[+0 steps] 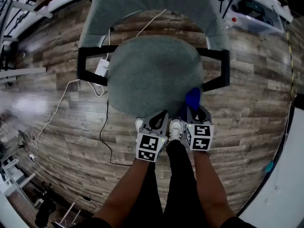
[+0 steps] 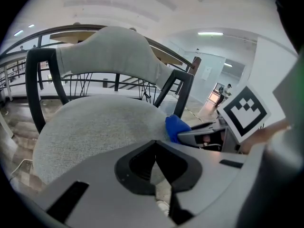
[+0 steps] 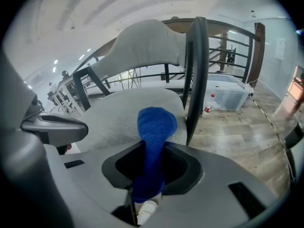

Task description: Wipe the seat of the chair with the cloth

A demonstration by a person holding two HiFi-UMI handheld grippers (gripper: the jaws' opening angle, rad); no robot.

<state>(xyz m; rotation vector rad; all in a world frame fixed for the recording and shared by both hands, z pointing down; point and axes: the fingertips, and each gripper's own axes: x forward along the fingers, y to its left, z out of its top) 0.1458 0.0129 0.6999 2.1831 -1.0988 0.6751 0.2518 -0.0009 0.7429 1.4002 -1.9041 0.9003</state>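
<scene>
**Cloth gripped at front right edge of seat; wiping pass judged not yet made**

The right gripper (image 3: 151,175) has its jaws clamped on the blue cloth (image 3: 154,137). The cloth sits at the front right edge of the grey chair seat (image 1: 152,75), just inside the right armrest (image 1: 216,72). No view settles whether the cloth touches the fabric or hangs just above it.

The left gripper (image 2: 155,167) has its jaws together with nothing between them. It is held beside the right gripper at the front edge of the seat.

Progress: the cloth is in hand and at the seat, so pick-up and approach are done. The seat fabric shows no trace separating wiped from unwiped area. As a judgement, the whole seat surface is left to cover.

Orientation: the cloth is bunched into a narrow roll. Its long axis runs along the jaws, and its rounded free end points away from the person, toward the backrest (image 1: 152,6)
</scene>
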